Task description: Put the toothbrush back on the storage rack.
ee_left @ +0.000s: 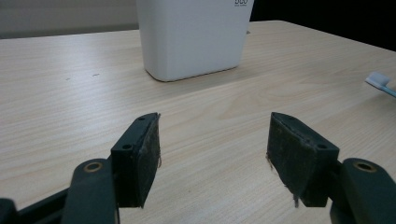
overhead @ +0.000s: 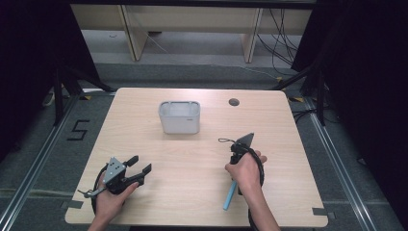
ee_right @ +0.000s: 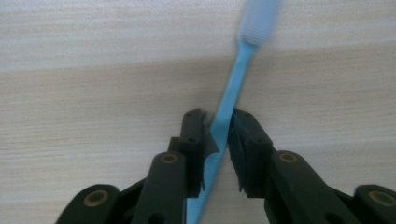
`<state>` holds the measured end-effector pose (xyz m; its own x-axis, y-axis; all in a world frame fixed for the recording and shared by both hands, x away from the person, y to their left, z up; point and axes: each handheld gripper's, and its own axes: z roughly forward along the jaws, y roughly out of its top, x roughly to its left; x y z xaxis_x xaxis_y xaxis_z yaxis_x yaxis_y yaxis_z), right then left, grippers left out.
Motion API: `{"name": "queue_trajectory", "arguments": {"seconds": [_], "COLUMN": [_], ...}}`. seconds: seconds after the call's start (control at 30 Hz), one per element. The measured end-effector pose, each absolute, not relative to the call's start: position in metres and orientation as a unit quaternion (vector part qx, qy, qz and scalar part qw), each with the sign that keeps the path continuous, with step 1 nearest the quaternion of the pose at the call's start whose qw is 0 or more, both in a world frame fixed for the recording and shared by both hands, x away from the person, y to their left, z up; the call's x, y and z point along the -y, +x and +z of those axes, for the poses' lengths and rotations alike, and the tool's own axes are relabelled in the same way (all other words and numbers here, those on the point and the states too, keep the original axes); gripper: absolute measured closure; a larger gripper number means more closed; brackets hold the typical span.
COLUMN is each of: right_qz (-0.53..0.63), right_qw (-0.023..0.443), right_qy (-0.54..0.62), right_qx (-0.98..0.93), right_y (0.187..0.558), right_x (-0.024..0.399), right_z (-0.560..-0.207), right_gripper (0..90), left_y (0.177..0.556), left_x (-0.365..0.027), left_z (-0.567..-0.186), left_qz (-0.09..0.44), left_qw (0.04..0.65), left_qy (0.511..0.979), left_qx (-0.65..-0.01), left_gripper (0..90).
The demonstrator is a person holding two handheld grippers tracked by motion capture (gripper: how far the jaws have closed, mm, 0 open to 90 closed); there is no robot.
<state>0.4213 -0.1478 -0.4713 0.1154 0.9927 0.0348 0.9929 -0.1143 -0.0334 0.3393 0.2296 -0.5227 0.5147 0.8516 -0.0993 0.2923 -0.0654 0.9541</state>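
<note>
One toothbrush (ee_right: pixel 232 100) (blue), one white container (overhead: pixel 179 117), two grippers.

Even overhead light on the table (overhead: pixel 192 163), dark surroundings; the toothbrush (ee_right: pixel 236 79) head is blurred close up.

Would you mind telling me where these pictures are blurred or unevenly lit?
Right gripper view: the toothbrush head at the top is blurred, its handle sharp. Left gripper view: the white container and table look soft. High view: the table is evenly lit, the surroundings dark.
</note>
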Motion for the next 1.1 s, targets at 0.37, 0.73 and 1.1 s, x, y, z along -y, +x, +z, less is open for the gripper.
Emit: {"name": "queue_trajectory", "arguments": {"seconds": [0.37,0.73,1.1], "right_qz": [-0.023,-0.033,-0.046], "right_qw": [0.035,0.033,0.003], "right_qy": [-0.715,-0.708,-0.676], "right_qx": [0.698,0.705,0.736], "right_y": [0.421,0.42,0.421], "right_x": [0.152,0.151,0.157], "right_z": [-0.472,-0.474,-0.464], "right_gripper": [79.3,79.5,79.5], "left_y": [0.34,0.339,0.339], "left_x": [-0.23,-0.23,-0.23], "left_z": [-0.523,-0.523,-0.523], "left_qz": [0.257,0.259,0.259], "left_qw": [0.541,0.541,0.541], "left_qy": [0.682,0.682,0.681], "left_qx": [-0.42,-0.419,-0.42], "left_gripper": [33.9,33.9,33.9]}}
